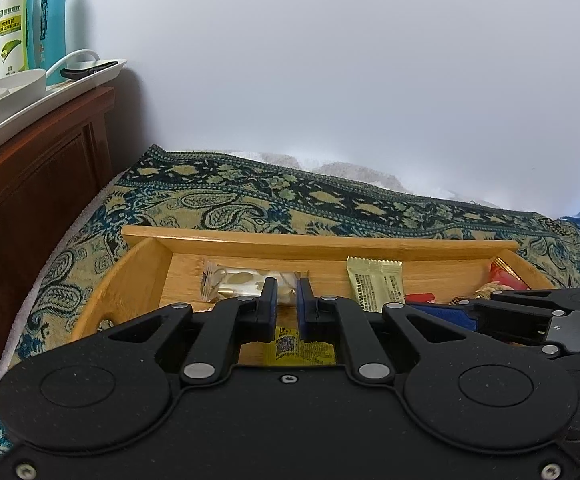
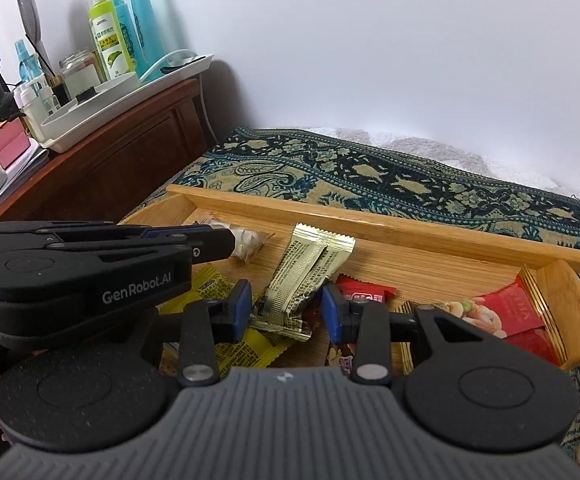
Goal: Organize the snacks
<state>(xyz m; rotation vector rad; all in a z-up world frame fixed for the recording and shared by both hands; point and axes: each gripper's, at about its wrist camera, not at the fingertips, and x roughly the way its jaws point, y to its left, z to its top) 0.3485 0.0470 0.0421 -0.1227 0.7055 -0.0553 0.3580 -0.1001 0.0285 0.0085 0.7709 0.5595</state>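
A shallow bamboo tray (image 2: pixel 390 227) lies on a paisley bedspread (image 2: pixel 430 184) and holds the snacks. The left tool (image 1: pixel 287 292) is closed on a clear packet of pale round candies (image 1: pixel 233 280) near the tray's far left corner. The right tool (image 2: pixel 285 308) stands partly open around the lower end of two gold foil sachets (image 2: pixel 306 272) in the tray's middle; whether its pads press them I cannot tell. Yellow wrappers (image 2: pixel 249 344) lie left of the sachets, red packets (image 2: pixel 510 312) at the tray's right end.
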